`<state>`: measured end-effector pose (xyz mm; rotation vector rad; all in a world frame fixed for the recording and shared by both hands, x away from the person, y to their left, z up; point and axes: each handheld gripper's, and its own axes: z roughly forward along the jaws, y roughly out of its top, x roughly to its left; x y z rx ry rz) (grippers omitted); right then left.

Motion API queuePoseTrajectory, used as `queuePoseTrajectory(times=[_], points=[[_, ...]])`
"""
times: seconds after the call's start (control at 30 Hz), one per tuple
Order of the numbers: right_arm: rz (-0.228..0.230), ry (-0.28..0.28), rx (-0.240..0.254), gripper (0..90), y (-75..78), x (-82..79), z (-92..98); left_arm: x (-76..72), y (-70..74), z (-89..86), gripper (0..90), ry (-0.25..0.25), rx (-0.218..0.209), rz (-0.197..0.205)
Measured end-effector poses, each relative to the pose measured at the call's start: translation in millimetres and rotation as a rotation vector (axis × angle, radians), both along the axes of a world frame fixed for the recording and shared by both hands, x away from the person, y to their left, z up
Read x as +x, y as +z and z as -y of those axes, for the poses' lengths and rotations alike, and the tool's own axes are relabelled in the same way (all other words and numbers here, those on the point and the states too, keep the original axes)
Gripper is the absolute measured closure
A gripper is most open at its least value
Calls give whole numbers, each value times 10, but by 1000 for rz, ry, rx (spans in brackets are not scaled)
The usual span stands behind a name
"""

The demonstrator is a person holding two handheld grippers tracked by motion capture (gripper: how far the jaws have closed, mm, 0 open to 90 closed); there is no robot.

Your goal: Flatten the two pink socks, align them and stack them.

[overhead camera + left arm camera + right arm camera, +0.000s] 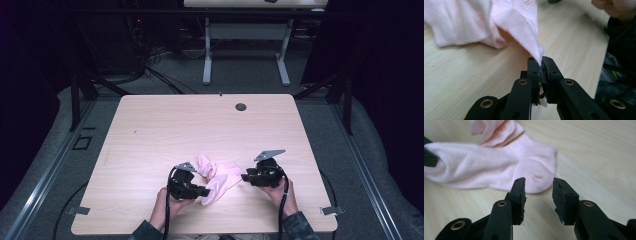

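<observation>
My left gripper point(541, 65) has its jaws pinched on a fold of the pink sock point(499, 167), the fabric drawn up taut into a peak between the pads. My right gripper point(539, 195) stands with jaws apart and nothing between them, its tips just short of the sock's rounded end. The sock lies crumpled on the near middle of the wooden table point(165, 125), between my two grippers, with a second pink piece point(496, 130) bunched just behind it; I cannot tell whether that is a separate sock. I judge the knit light, soft and limp: it will sag and stretch rather than hold shape, and is unlikely to slip from rubber pads. The best hold for my right gripper looks to be the flat rounded end, taken edge-on.
</observation>
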<state>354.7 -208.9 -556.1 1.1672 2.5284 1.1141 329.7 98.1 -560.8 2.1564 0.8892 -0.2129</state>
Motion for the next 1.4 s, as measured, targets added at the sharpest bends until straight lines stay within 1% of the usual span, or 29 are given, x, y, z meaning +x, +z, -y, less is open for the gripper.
queuePoseTrajectory(times=[0.03,0.07,0.1,0.17,0.2,0.23,0.27,0.33,0.37,0.4,0.43,0.47,0.5,0.63,0.67,0.73,0.77,0.8,0.87,0.9,0.93,0.97,1.0,1.07,1.1,1.17,1.23,1.27,1.4], points=[[1,-1,3,603,21,36,0,25,-23,-15,814,-5,-5,-19],[5,4,5,597,42,73,-8,40,-43,-25,799,-8,-1,-29],[10,12,-2,580,57,113,-32,50,-60,-34,786,-10,-1,-40],[24,42,-36,560,74,198,-97,34,-83,-35,701,1,19,-46],[12,52,-58,546,71,257,-131,10,-88,-37,667,7,25,-41],[7,57,-60,534,59,313,-168,-18,-90,-40,628,17,31,-34],[13,60,-67,526,50,361,-204,-52,-88,-44,589,25,41,-22],[-6,79,-94,516,45,455,-282,-121,-78,-50,553,44,60,3],[-6,81,-104,513,40,493,-319,-154,-69,-51,545,53,72,15],[5,86,-119,515,35,522,-348,-183,-57,-53,540,60,85,29],[0,99,-126,518,21,550,-378,-211,-48,-55,548,69,94,48],[-12,104,-146,525,14,566,-402,-231,-43,-54,558,75,104,60],[-7,105,-151,532,-8,579,-420,-245,-40,-54,572,83,112,70],[-24,108,-184,581,-66,598,-449,-264,-35,-50,639,76,121,88],[-22,111,-180,600,-75,595,-453,-267,-37,-44,661,76,119,90],[-20,111,-187,637,-77,593,-459,-274,-50,-27,693,79,132,99],[-20,110,-192,664,-74,588,-465,-273,-59,-24,711,75,135,98],[-24,120,-185,694,-76,586,-471,-277,-69,-21,722,77,136,100],[-21,125,-186,762,-78,574,-482,-278,-79,-21,773,70,151,105],[-27,126,-178,793,-79,569,-484,-280,-90,-19,796,74,144,110],[-30,127,-172,810,-82,558,-483,-282,-92,-18,829,73,152,114],[-30,130,-170,818,-84,553,-478,-285,-99,-13,861,67,161,131],[-48,126,-150,823,-87,548,-469,-285,-104,-12,881,66,160,136],[-47,123,-144,829,-86,521,-457,-283,-114,-10,888,62,163,147],[-56,119,-128,831,-84,506,-446,-279,-113,-14,889,60,160,149],[-55,107,-96,832,-58,459,-410,-276,-101,-34,892,67,146,148],[-57,90,-85,832,-8,388,-366,-277,-77,-65,894,64,132,155],[-50,76,-72,833,16,346,-344,-281,-63,-78,895,68,122,159],[-45,53,-51,833,139,163,-244,-296,17,-146,896,68,84,161]])
